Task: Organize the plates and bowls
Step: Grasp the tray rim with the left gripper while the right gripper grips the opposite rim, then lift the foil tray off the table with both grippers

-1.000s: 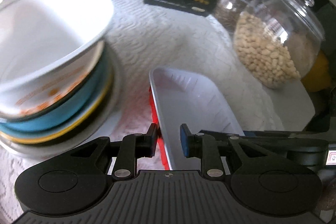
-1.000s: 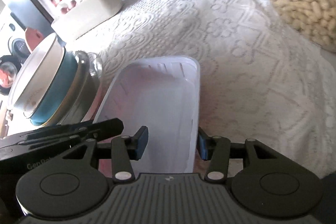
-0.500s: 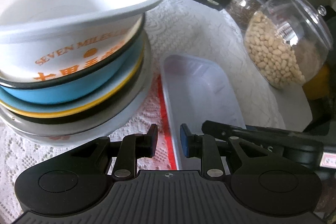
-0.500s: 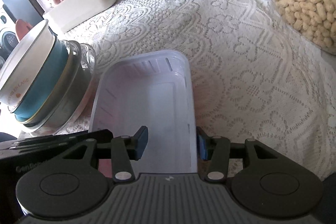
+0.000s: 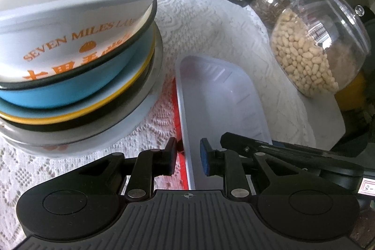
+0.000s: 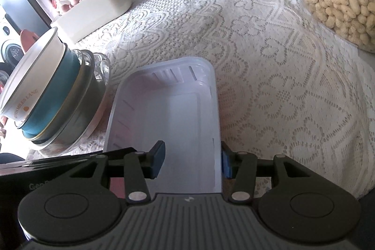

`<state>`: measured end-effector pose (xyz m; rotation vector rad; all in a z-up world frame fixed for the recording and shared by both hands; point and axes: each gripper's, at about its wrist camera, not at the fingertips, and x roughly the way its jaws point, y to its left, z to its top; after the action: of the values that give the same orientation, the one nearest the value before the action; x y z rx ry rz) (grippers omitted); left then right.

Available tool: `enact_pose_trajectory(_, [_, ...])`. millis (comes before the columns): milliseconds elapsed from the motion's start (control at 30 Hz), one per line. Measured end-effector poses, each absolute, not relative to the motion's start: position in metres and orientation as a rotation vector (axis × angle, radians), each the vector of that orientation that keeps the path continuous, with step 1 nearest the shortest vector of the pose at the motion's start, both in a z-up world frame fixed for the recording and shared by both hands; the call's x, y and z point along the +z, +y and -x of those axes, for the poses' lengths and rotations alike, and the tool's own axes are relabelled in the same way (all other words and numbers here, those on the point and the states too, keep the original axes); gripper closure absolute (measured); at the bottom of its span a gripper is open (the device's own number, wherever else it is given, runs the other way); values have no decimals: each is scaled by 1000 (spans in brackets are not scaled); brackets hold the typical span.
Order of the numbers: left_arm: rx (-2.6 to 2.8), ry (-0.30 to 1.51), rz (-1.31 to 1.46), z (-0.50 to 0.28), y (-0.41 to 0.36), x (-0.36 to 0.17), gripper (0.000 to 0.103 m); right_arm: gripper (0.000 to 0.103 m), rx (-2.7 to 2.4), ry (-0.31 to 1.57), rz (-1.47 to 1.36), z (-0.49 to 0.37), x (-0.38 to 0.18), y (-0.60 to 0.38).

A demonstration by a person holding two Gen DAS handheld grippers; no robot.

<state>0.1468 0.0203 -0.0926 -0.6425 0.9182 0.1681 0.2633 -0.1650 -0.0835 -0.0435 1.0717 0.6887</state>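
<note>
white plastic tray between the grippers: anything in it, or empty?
Empty. The white plastic tray shows only its bare ribbed floor and walls in both wrist views; nothing lies inside.

The left gripper [image 5: 187,157] points steeply downward, its jaws narrowly parted astride a thin rim, one finger outside and the blue-padded finger [image 5: 205,159] inside; whether the pads press on it cannot be told. The right gripper [image 6: 191,162] also points steeply down, just beside the left one, its jaws set wider, one pad outside a wall and the other inside, apart from it.
</note>
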Motion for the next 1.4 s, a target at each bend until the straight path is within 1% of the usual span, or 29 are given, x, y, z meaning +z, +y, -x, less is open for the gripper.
enact_pose_trajectory(433, [137,993,627,-132,10,-90,80,54,713,1094,38,-251,-83,-180])
enact_pose_trajectory(1100, [145,915,650,-136,16,-83,80,54,697,1055,-1,-247,-81,-187])
enact_pose_trajectory(1233, [137,853,635,-129,18,-59,79,54,715,994,-14,-239,-56,-192])
enact_pose_trajectory(1400, [142,683,577,-114,28,4,79,54,768,817,-22,-226,10,-186])
